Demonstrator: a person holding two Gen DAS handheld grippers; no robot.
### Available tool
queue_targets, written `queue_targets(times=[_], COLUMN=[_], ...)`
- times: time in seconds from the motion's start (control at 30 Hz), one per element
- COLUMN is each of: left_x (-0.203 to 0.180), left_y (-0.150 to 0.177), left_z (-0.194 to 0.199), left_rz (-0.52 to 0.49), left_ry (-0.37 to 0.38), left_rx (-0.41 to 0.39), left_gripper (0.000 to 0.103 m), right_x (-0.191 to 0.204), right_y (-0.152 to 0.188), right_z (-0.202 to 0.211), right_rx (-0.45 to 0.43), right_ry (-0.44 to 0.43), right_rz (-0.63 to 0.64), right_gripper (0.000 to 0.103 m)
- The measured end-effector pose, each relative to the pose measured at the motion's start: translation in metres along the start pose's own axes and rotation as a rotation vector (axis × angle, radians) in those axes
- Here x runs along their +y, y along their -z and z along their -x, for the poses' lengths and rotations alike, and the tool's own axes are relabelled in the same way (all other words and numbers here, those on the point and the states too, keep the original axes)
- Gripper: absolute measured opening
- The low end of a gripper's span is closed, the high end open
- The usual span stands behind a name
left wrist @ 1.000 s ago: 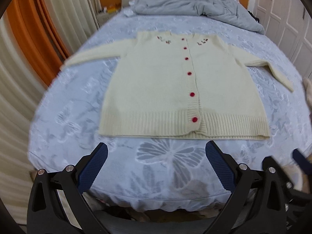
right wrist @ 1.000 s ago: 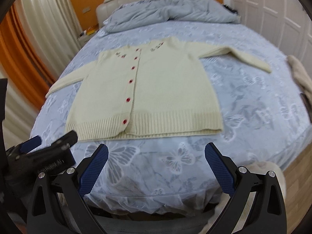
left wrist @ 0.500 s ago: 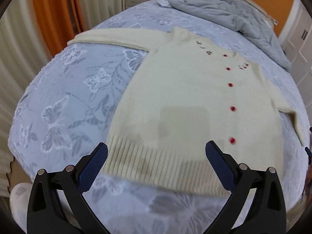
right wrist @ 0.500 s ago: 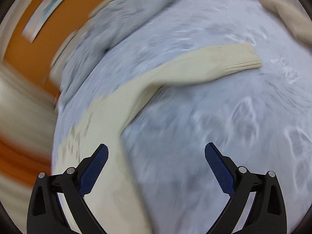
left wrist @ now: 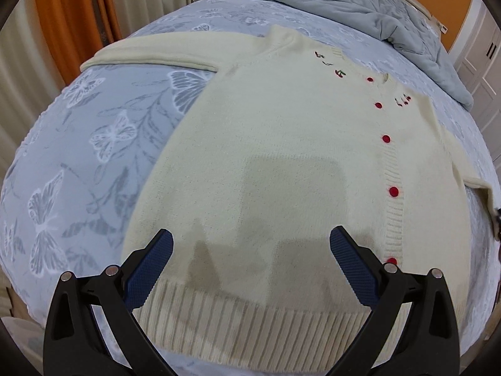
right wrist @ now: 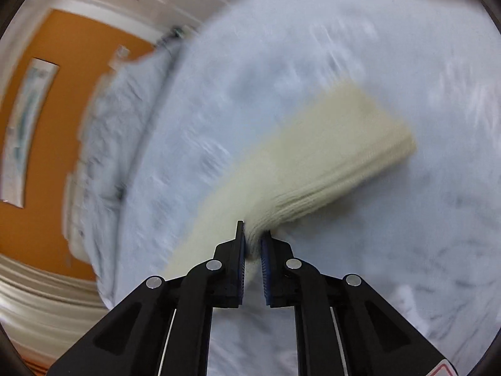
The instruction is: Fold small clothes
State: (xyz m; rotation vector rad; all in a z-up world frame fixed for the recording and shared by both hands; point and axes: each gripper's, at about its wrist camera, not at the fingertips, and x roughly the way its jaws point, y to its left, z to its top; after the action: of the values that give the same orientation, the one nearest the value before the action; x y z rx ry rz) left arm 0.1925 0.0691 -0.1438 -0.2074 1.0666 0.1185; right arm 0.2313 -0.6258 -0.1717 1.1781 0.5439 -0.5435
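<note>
Cream knit wool covers the near middle of the bed: the cardigan lies flat and buttoned on the blue butterfly bedspread, its ribbed hem close to the near edge of the bed and its collar toward the far end. Red buttons run in a line up its front, and small cherry embroidery sits beside the collar. One sleeve stretches out toward the bed edge on the curtain side, where the orange curtain hangs. A crumpled grey duvet is heaped at the far end of the bed, apart from the cardigan. The left gripper hovers just above the hem with its blue pads wide apart, holding nothing; its shadow falls on the knit. In the right wrist view, which is blurred, the right gripper has its jaws pressed together on the ribbed cuff of the other sleeve, and the cuff fans out beyond the fingertips over the bedspread. An orange wall with a framed picture shows beyond the bed.
</note>
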Motion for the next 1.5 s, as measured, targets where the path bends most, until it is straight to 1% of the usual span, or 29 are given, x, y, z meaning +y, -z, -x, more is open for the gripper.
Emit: queue_targets(times=[0.07,0.13,0.23,0.33,0.4,0.43,0.47,0.53,0.63,0.67,0.7,0.73,0.77,0.8,0.87,0.93,1.03,1.1,1.13,1.17,1.2,1.23,1.27,1.3,1.33,1.4,1.43,1.47,1.5], left_x=[0.003,0.005,0.009,0.011,0.012,0.012,0.013,0.014,0.016,0.016,0.016,0.014,0.013,0.008,-0.004,-0.021,-0.042,-0.048,-0.049,-0.052,-0.056,-0.065,-0.072,-0.075,-0.074,-0.073,-0.069,-0.066,-0.064], left_y=[-0.001,-0.001,0.001,0.002,0.001,0.000,-0.002,-0.008,-0.030,-0.036,-0.048,-0.062,-0.070,-0.086,-0.109,-0.133,-0.160,-0.166,-0.167,-0.169,-0.171,-0.176,-0.184,-0.189,-0.196,-0.211,-0.214,-0.214,-0.213], left_z=[0.002,0.006,0.011,0.019,0.024,0.028,0.031,0.035,0.036,0.035,0.031,0.026,0.022,0.013,-0.008,-0.041,-0.094,-0.127,-0.136,-0.138,-0.135,-0.134,-0.134,-0.131,-0.117,-0.080,-0.069,-0.066,-0.071], left_rz=[0.002,0.000,0.003,0.014,0.024,0.032,0.047,0.072,0.115,0.120,0.126,0.127,0.127,0.120,0.105,0.116,0.186,0.263,0.296,0.310,0.293,0.244,0.193,0.171,0.161,0.119,0.112,0.110,0.098], left_ry=[0.014,0.024,0.041,0.065,0.088,0.105,0.130,0.180,0.260,0.270,0.290,0.313,0.311,0.309,0.311,0.304,0.332,0.312,0.284,0.256,0.243,0.230,0.233,0.258,0.284,0.335,0.356,0.368,0.362], left_rx=[-0.007,-0.018,-0.025,-0.034,-0.042,-0.046,-0.052,-0.055,-0.046,-0.042,-0.037,-0.041,-0.043,-0.041,-0.029,0.001,0.073,0.121,0.125,0.084,0.057,0.042,0.058,0.055,0.005,-0.144,-0.190,-0.209,-0.209], left_gripper=[0.098,0.098,0.098,0.098,0.098,0.098,0.098,0.098,0.098,0.098,0.098,0.098,0.098,0.098,0.098,0.098,0.098,0.097,0.095,0.094,0.088,0.051,0.009,0.010,0.010,0.010,0.010,0.010,0.011], right_x=[0.032,0.085,0.169,0.272,0.316,0.334,0.342,0.350,0.324,0.315,0.304,0.290,0.269,0.252,0.223,0.200,0.172,0.165,0.164,0.164,0.168,0.174,0.182,0.187,0.197,0.201,0.199,0.194,0.186], right_y=[-0.007,-0.007,0.023,0.106,0.168,0.210,0.241,0.329,0.406,0.413,0.415,0.410,0.391,0.374,0.333,0.290,0.238,0.221,0.216,0.216,0.218,0.227,0.230,0.230,0.224,0.219,0.217,0.217,0.220], right_z=[0.023,0.053,0.089,0.116,0.110,0.101,0.093,0.058,0.017,0.013,0.011,0.011,0.010,0.015,0.017,0.001,-0.027,-0.049,-0.062,-0.076,-0.090,-0.097,-0.098,-0.084,-0.065,-0.028,-0.018,-0.021,-0.034], right_rx=[-0.054,-0.086,-0.100,-0.048,0.041,0.101,0.149,0.329,0.488,0.484,0.478,0.476,0.469,0.456,0.385,0.329,0.324,0.344,0.363,0.390,0.428,0.443,0.424,0.391,0.349,0.272,0.235,0.230,0.253], right_ry=[-0.065,-0.170,-0.281,-0.402,-0.459,-0.478,-0.484,-0.465,-0.364,-0.341,-0.324,-0.312,-0.285,-0.270,-0.192,-0.080,-0.040,-0.028,-0.018,-0.019,-0.022,-0.023,-0.025,-0.067,-0.155,-0.260,-0.275,-0.259,-0.208], right_rz=[0.059,0.156,0.380,0.703,0.842,0.924,0.980,1.125,1.266,1.286,1.292,1.277,1.222,1.188,1.111,1.034,0.851,0.769,0.741,0.734,0.736,0.751,0.777,0.784,0.771,0.772,0.786,0.793,0.803], right_gripper=[0.009,0.009,0.009,0.009,0.009,0.009,0.012,0.014,0.015,0.016,0.018,0.027,0.037,0.040,0.047,0.053,0.053,0.053,0.053,0.053,0.053,0.033,0.019,0.012,0.011,0.010,0.010,0.010,0.010])
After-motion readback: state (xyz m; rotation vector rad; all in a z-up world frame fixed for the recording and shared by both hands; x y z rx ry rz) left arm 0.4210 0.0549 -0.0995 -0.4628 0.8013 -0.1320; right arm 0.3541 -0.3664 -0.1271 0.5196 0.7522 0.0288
